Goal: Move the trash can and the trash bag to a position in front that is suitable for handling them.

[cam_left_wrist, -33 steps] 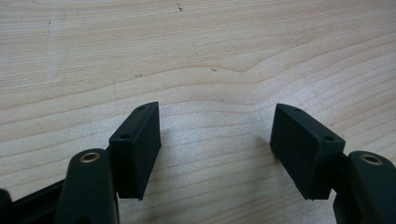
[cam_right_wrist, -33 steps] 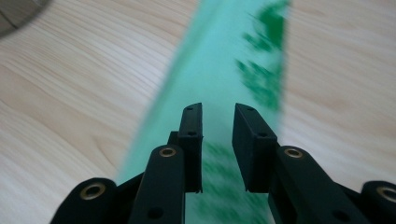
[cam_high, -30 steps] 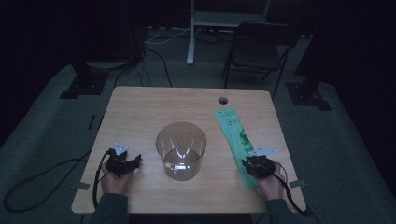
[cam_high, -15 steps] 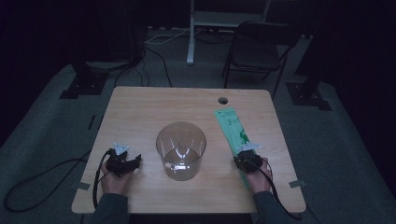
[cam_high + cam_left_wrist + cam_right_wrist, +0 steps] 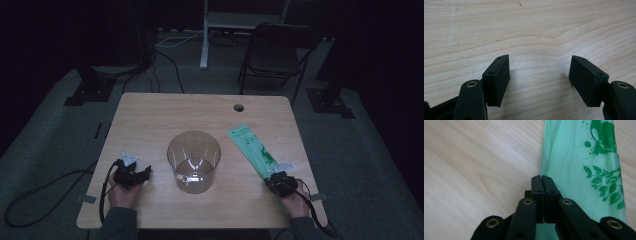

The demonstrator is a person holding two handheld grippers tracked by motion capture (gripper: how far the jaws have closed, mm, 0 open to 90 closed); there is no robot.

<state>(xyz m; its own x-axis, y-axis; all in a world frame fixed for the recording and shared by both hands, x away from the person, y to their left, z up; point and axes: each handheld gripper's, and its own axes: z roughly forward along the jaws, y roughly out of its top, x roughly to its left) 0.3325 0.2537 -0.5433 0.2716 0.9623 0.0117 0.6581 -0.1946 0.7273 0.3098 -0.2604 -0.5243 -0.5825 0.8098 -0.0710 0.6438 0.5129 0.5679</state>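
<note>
Right gripper view is showing the right gripper point(image 5: 541, 178) having just been closing, its jaws now pinching the green bag's point(image 5: 584, 162) edge, while the left gripper point(image 5: 539, 75) is gaping open over bare table point(image 5: 529, 27).

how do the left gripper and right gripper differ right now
The left gripper has its jaws standing wide apart over bare wood, with nothing between them; the right gripper has just been closing its jaws, now pressed together on the edge of the flat, pale green plastic bag with dark green leaf print. In the high view the left gripper rests left of the clear round plastic container, the right gripper at the bag's near end. Both are black.
</note>
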